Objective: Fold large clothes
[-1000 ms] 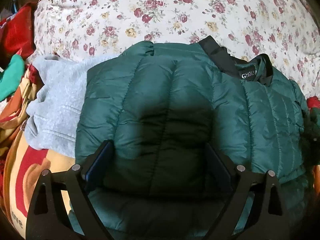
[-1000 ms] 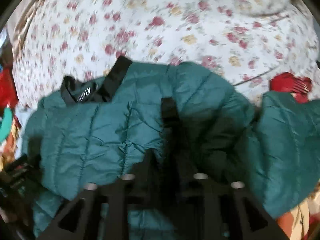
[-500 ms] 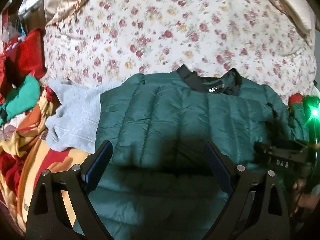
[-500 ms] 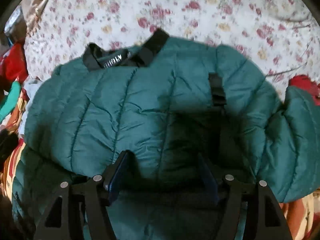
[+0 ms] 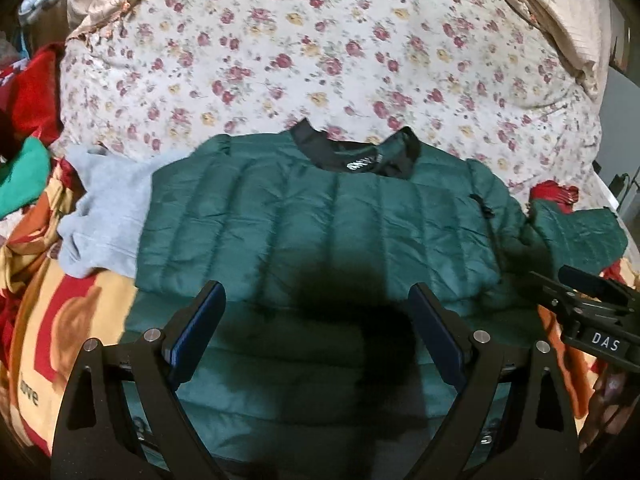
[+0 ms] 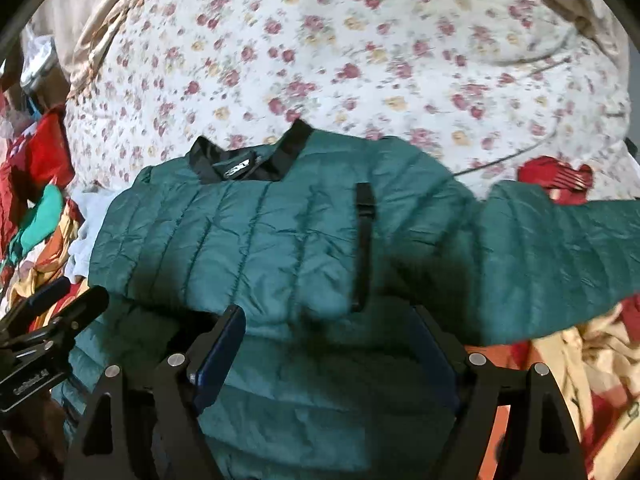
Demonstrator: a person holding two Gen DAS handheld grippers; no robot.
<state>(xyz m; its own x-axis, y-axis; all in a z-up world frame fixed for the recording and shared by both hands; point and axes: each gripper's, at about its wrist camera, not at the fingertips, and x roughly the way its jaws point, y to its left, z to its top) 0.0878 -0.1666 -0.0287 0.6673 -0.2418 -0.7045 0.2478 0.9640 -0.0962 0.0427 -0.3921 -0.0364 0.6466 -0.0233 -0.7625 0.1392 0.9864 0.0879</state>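
Left wrist view looks down on a green puffer jacket [image 5: 320, 224] spread across the bed, its black collar [image 5: 356, 152] toward the flowered quilt [image 5: 320, 40] and its upper half already folded down over the lower part. The left gripper [image 5: 316, 332] hangs above the near hem with its fingers spread wide and nothing between them. In the right wrist view the right gripper [image 6: 328, 344] hovers over the same jacket; its jaws are opening, and only loose quilted fabric lies beneath them, not pinched. One sleeve [image 6: 560, 248] trails off to the right, well clear of the body. A grey sweater [image 5: 104, 216] peeks out from under the jacket's left edge. The jacket looks light, puffy and slick (the shell has that nylon sheen), so I expect it to spring back and slide when pushed. A firm pinch at the sleeve cuff or along a stitched seam should hold better than a grab at a fat padded panel.
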